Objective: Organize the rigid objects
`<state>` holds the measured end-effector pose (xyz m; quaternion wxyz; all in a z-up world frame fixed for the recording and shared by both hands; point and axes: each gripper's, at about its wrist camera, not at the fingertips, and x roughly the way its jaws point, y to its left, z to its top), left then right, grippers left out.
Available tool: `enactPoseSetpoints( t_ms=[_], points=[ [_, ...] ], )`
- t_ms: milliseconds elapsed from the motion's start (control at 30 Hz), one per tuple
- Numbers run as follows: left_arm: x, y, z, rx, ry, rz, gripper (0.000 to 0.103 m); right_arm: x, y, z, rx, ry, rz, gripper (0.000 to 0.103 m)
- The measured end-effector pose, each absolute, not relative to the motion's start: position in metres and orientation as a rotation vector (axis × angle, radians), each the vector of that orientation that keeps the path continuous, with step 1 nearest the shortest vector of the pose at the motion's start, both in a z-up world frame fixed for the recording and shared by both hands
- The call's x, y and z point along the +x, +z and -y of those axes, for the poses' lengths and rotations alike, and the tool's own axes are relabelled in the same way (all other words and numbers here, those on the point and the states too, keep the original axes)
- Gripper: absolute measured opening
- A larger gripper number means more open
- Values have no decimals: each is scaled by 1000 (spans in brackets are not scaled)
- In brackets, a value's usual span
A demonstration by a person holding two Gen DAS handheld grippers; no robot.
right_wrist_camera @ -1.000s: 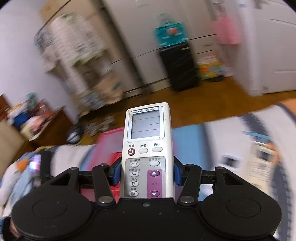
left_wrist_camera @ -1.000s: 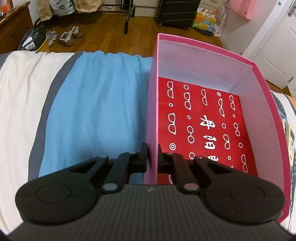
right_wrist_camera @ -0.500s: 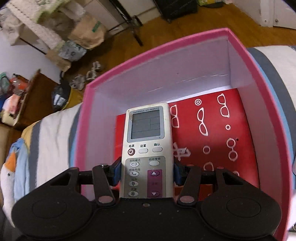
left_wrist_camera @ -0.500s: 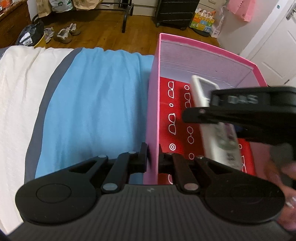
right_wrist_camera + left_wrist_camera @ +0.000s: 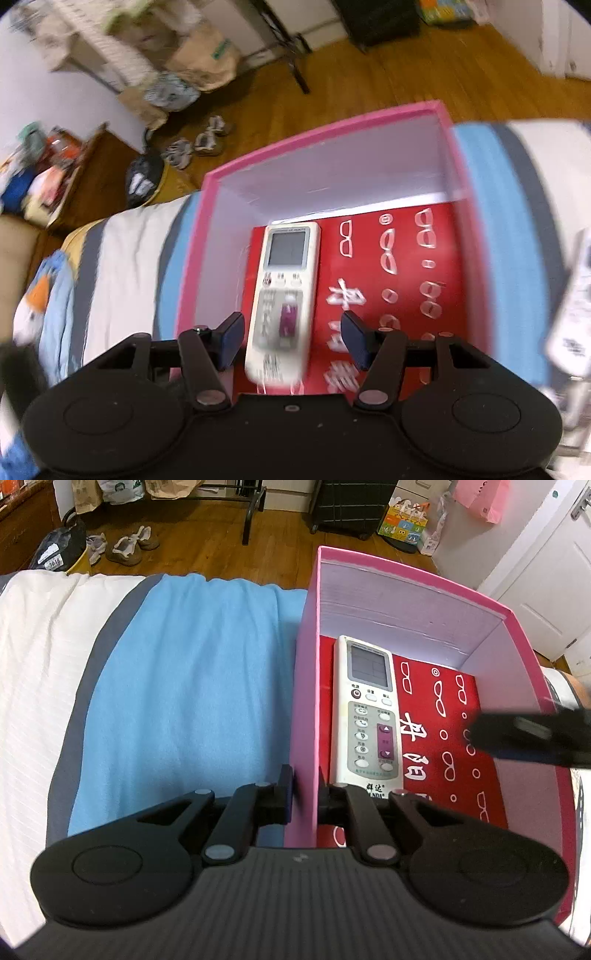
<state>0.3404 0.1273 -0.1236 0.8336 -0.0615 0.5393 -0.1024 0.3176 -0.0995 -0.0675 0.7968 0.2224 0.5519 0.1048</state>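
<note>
The remote [image 5: 367,712] lies flat in the box [image 5: 306,686], along its left wall. Left gripper [image 5: 303,797] is clamped on that wall; tugging could tip the box. Right gripper [image 5: 291,338] is spread apart above the remote and could snag it.

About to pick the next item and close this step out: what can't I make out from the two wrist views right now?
- Remote, left wrist: its near end is hidden behind the left gripper.
- Right gripper, left wrist: a blurred dark shape cut off by the right edge.
- White object, right wrist: motion-blurred and cut by the frame edge; unidentifiable.
- Pink box, right wrist: the near wall is hidden by the gripper body.
</note>
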Motion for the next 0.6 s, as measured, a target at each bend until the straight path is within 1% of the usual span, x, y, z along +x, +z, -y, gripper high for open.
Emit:
enactPoseSetpoints(
  t_ms=[167, 333, 433, 467, 500, 600],
  points=[
    [339, -123, -127, -135, -215, -1152, 8, 258, -12, 128, 370, 287, -1131, 63],
    [339, -120, -123, -110, -213, -1152, 8, 206, 15, 158, 268, 331, -1099, 63],
    [337, -119, -122, -112, -202, -1149, 8, 182, 7, 174, 227, 336, -1132, 64],
    [337, -119, -121, -111, -198, -1149, 8, 175, 1, 176, 208, 333, -1136, 66],
    [337, -118, -121, -110, -195, -1150, 8, 169, -6, 178, 195, 333, -1134, 72],
    [335, -117, -120, -101, -195, -1149, 8, 156, -35, 186, 177, 310, -1173, 72]
  ],
)
